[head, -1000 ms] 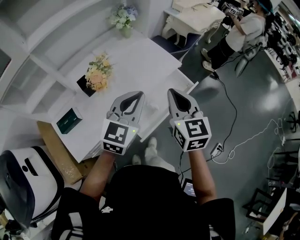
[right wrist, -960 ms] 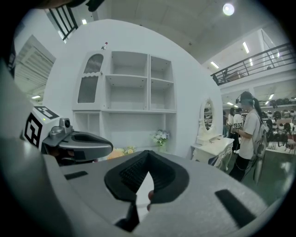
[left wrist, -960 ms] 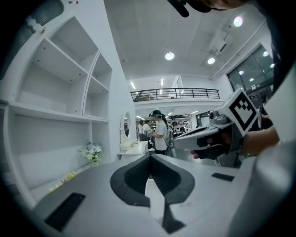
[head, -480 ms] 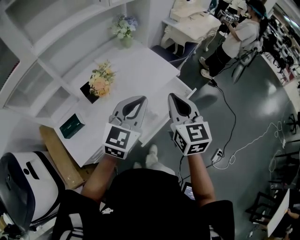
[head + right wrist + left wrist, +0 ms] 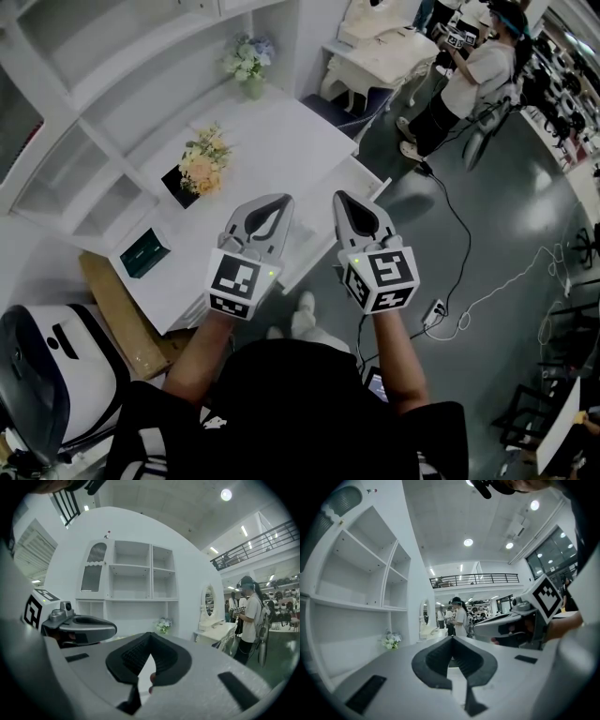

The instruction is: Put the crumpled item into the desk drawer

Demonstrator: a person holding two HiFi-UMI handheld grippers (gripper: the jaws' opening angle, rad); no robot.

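Both tongs hang side by side over the near edge of the white table (image 5: 281,127), held out in front of the person's chest. The left tongs (image 5: 277,202) have their jaws pressed together with nothing between them, and the left gripper view shows the two dark pads meeting at the tip. The right tongs (image 5: 343,200) are closed and empty as well.

On the table a bouquet (image 5: 202,167) of yellow and pale flowers lies near the back, and a small vase of flowers (image 5: 247,58) stands further off by the shelves (image 5: 84,112). A green box (image 5: 142,251) sits at the table's left end. At the right front edge a white section juts out, which looks like the drawer (image 5: 352,180) pulled open, though the steep angle leaves this unsure. It lies just beyond the right tongs.

The crumpled item cannot be picked out in any view.

Across the grey floor (image 5: 506,187) another person (image 5: 469,75) stands beside a second table, and a cable (image 5: 469,234) trails across the floor.
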